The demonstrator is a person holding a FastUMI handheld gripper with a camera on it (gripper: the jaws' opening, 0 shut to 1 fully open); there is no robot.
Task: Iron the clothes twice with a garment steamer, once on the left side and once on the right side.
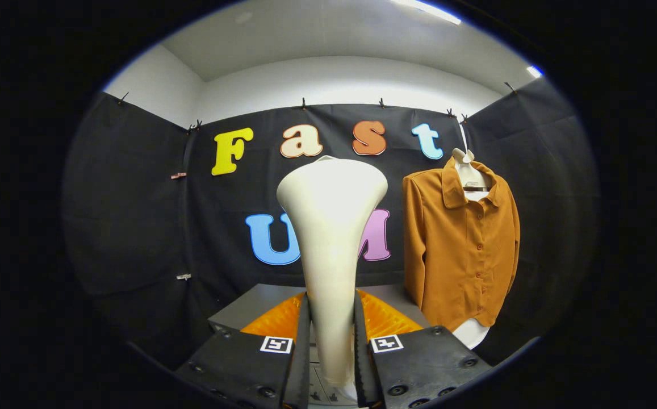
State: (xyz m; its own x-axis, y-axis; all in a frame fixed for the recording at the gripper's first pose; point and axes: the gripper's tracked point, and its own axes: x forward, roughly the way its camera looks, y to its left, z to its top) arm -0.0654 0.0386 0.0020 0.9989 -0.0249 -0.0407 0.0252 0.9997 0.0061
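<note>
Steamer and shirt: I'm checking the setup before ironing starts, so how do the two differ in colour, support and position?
The steamer is cream and smooth; the shirt is rust orange with buttons. The steamer stands upright, clamped between the claw fingers; the shirt hangs from a hanger against the black cloth. The steamer is close up; the shirt lies beyond, apart from it. Both are upright.

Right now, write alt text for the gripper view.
The claw is shut on the handle of a cream garment steamer, held upright with its flared head on top. Beyond it and to one side, a rust-orange button-up shirt hangs on a hanger against the black booth wall.
</note>
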